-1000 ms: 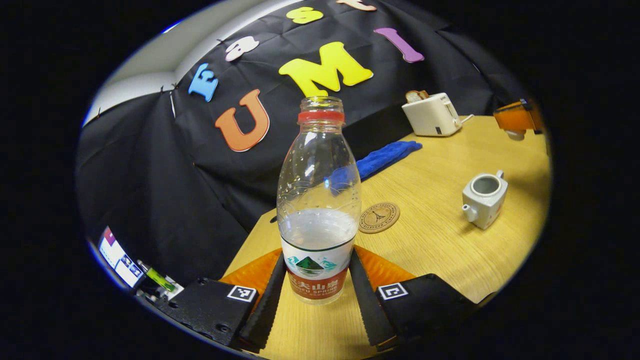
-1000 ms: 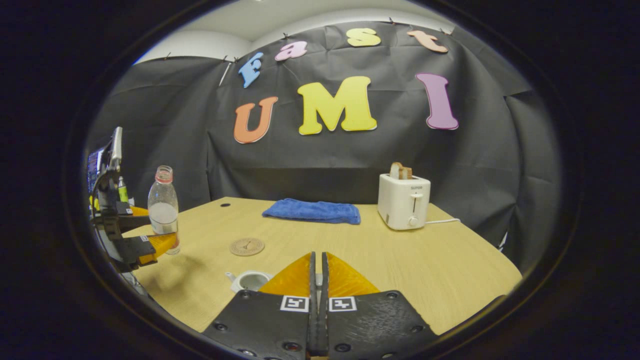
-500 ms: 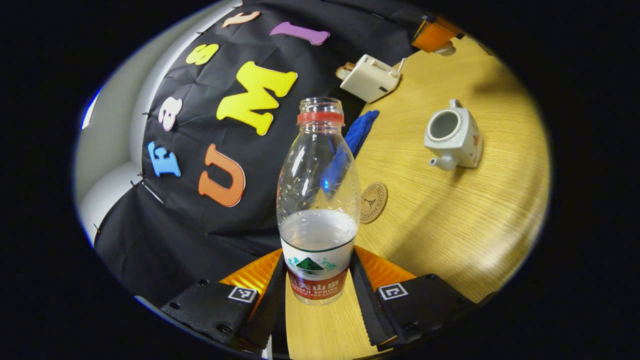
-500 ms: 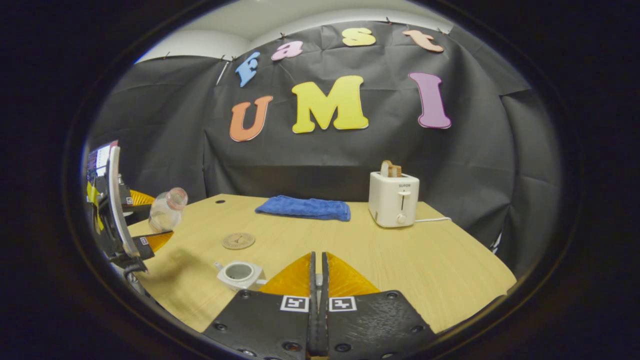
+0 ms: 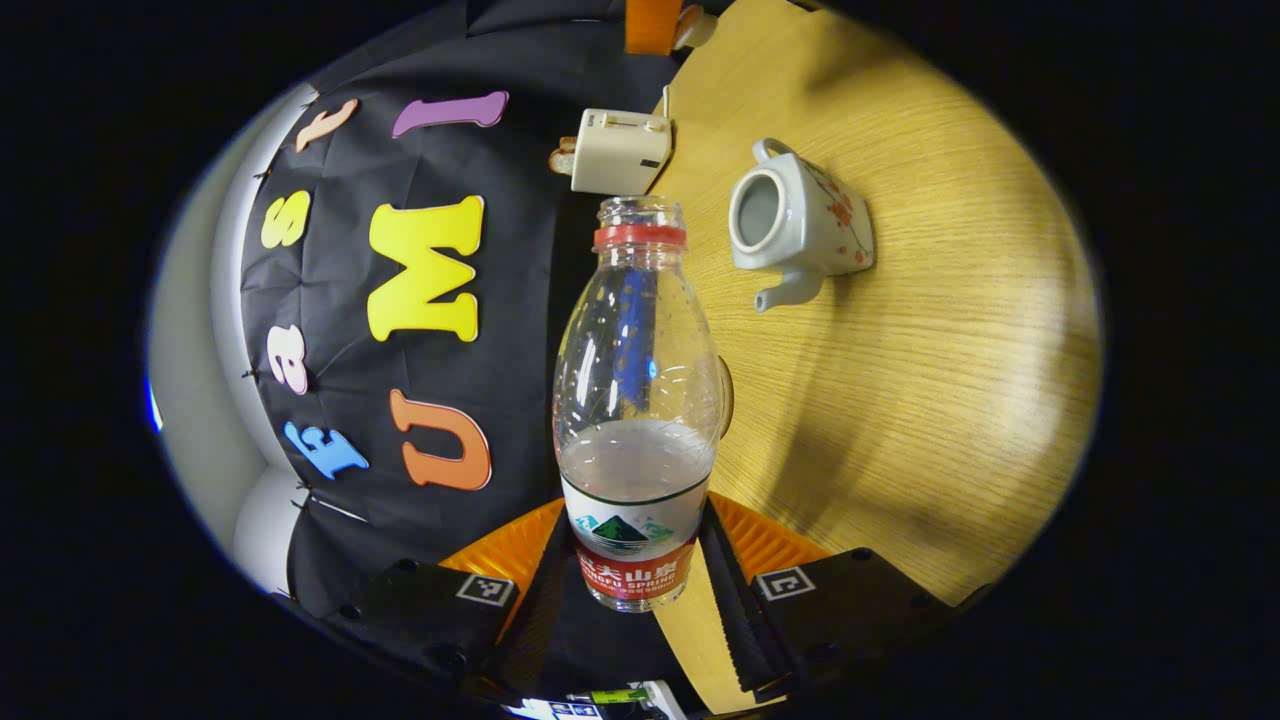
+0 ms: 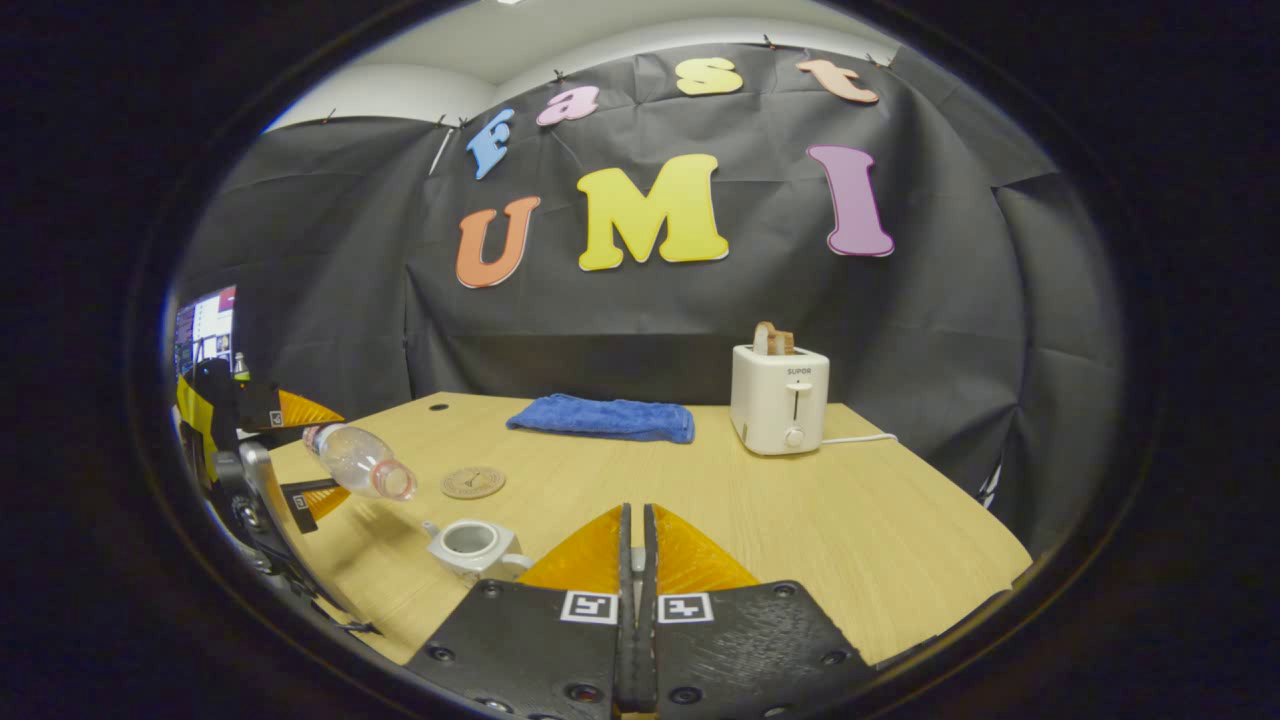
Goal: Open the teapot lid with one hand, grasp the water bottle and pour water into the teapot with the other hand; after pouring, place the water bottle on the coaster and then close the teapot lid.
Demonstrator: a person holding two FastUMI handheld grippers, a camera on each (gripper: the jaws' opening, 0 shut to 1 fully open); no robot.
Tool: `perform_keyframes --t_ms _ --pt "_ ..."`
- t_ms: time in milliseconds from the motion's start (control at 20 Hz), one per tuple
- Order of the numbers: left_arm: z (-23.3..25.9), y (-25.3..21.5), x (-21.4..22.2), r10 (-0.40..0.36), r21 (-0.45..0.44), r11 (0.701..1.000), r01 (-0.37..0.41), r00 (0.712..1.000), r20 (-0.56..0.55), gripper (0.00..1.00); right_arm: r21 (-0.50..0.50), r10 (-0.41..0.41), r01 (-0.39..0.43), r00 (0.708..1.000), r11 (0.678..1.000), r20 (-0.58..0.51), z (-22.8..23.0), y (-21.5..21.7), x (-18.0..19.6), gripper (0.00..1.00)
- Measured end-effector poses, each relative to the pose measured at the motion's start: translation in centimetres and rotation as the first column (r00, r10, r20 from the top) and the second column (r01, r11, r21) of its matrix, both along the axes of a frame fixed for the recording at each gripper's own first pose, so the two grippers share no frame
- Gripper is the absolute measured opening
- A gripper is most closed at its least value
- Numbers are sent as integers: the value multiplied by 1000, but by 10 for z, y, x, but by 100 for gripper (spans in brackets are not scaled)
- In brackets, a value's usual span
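Tipped bottle (image 5: 638,400), lidless teapot (image 5: 797,225)

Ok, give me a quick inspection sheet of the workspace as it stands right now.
Surface: wooden table, no spill seen.
Job's things: bottle uncapped, part full, tipped mouth-down toward the teapot in the right gripper view; teapot open, lid off; coaster bare.
Clutter: blue cloth and toaster with bread at the back.
Grippers: left gripper clamps the bottle's base; right gripper has its fingers together, and whether it holds the lid cannot be told.
Cables: white toaster cord lying on the table.
Surroundings: black cloth wall; a screen at far left.
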State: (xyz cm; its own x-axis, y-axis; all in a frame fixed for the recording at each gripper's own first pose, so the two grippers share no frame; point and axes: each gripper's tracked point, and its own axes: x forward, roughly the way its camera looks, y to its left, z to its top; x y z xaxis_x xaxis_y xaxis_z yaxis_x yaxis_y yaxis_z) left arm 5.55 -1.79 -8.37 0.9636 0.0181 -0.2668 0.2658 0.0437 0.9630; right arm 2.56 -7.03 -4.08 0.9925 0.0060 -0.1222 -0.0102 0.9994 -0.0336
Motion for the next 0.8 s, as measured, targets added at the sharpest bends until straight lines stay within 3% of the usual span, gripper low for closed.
perform_keyframes --t_ms 250,500,800 --pt "-3 -3 5 20 78 997 -18 999 -25 72 13 -7 6 1000 1000 3 -2 -7 -3 0" --pt "7 -6 13 -4 176 984 4 1000 2 76 21 -6 6 1000 1000 -2 -6 -9 -3 0" --pt "18 -18 24 -49 296 954 40 998 26 72 25 -10 10 1000 1000 3 -7 -14 -5 0"
